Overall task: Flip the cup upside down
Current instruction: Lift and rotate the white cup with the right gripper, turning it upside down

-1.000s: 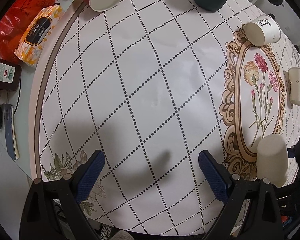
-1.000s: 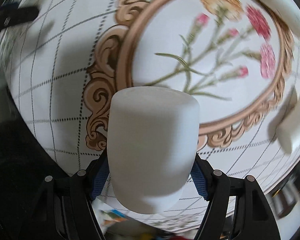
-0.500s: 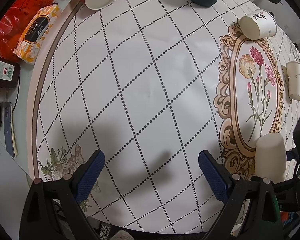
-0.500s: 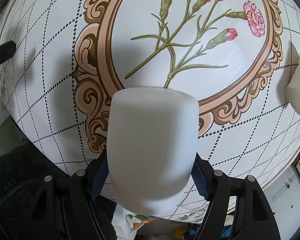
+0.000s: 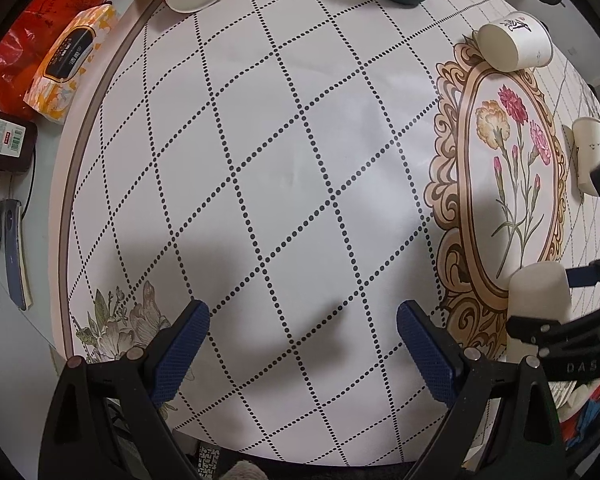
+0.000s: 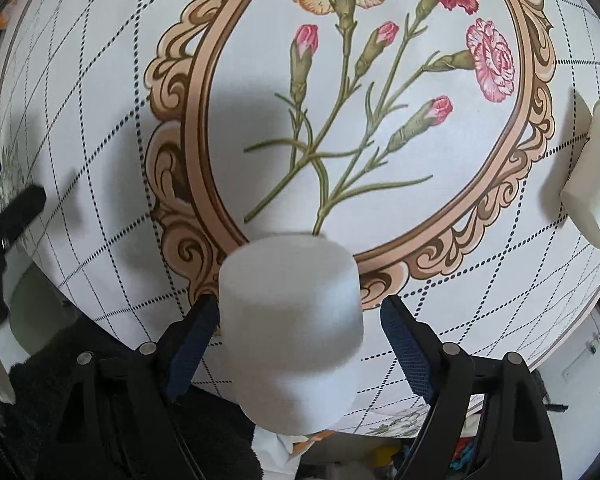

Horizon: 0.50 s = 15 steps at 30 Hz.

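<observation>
**A:** Why does the white cup (image 6: pixel 290 332) sit between the right gripper (image 6: pixel 296 320) fingers with its closed base facing away from the wrist?

**B:** It looks already inverted, base up, mouth down toward the tablecloth (image 5: pixel 300 168) at the near edge of the floral medallion (image 6: pixel 364 112). The jaws stand apart now: the left pad seems to touch the cup wall, while a clear gap shows on the right side. So I judge the cup is being set down, or has just been let go (I cannot tell whether its rim fully rests on the cloth).

**A:** And the pose?

**B:** The right gripper points forward and down over the table edge, cup directly between its fingers. The left gripper (image 5: pixel 300 336) hovers over bare cloth with its jaws wide and nothing between them; the white cup lies far off to its right.

**A:** Other cups?

**B:** A paper cup (image 6: pixel 592 184) lies on its side to the right gripper's right, well apart.
</observation>
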Tool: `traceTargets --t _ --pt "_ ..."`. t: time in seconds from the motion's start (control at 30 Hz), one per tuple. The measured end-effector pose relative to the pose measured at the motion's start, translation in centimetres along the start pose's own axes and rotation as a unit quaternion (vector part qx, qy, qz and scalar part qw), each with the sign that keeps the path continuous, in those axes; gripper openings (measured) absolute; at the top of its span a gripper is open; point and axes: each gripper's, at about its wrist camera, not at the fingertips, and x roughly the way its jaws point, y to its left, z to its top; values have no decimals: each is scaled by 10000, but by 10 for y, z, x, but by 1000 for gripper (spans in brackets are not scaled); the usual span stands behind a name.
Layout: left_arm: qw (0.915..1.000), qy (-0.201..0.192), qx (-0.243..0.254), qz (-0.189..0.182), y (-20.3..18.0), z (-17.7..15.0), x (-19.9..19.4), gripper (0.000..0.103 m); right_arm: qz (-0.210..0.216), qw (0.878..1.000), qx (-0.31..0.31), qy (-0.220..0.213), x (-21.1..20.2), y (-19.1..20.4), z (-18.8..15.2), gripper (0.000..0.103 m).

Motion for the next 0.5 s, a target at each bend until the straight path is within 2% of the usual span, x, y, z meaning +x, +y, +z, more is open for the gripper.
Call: traceTargets --t 0.07,0.17,0.2,0.3,0.47,0.5 --pt "10000 3 21 6 0 -1 1 96 -22 10000 24 27 1 -1 7 85" --pt "10000 25 48 3 0 -1 3 96 -73 9999 0 88 5 -1 12 70" --pt "10000 31 56 6 1 -1 4 96 -70 9999 5 108 17 16 15 71" --pt "10000 51 66 -3 0 0 4 96 -62 10000 35 43 23 14 14 70" --pt "9999 41 129 10 -2 0 4 96 -24 9999 73 -82 13 19 18 70" --pt "9999 32 139 15 -2 -1 4 96 -15 9999 90 -119 3 30 18 70"
